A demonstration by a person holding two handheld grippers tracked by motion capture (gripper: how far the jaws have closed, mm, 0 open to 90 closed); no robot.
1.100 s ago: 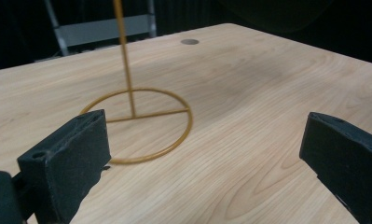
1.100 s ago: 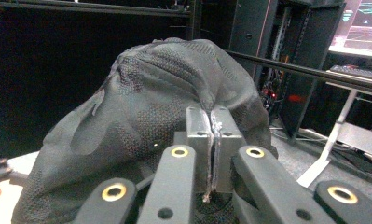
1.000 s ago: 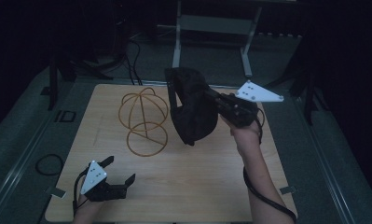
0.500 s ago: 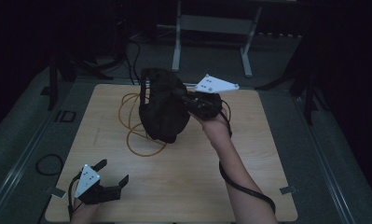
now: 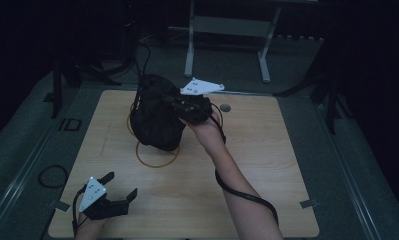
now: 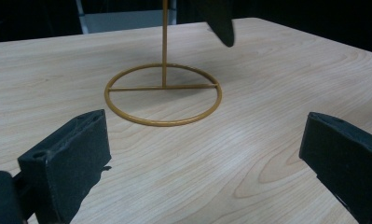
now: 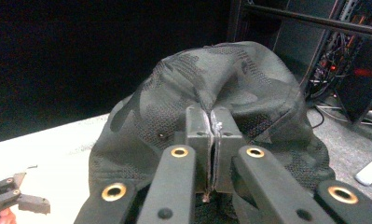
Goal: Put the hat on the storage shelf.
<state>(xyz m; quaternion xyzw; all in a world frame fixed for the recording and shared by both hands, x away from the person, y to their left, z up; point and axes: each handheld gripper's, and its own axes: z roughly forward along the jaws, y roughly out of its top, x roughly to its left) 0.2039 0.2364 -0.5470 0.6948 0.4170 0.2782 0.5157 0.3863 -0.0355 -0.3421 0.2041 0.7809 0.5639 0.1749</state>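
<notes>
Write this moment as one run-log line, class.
right claw: shut on black cap | cap: held over gold wire stand | left claw: open, near table's front-left corner | stand: upright

One wooden table (image 5: 267, 165). One gold wire stand (image 6: 163, 93) on it: one ring base, one crossbar, one upright rod. One dark fabric cap (image 5: 154, 115), lifted over stand near table's far edge. Two grippers: left gripper (image 5: 118, 189) at near-left corner, jaws spread; right gripper (image 5: 173, 102) near far edge, jaws pinched on cap fabric. Two forearms enter from near edge. One small dark round mark (image 5: 225, 107) near far edge. One cable loop (image 5: 51, 176) on floor beyond left edge.
</notes>
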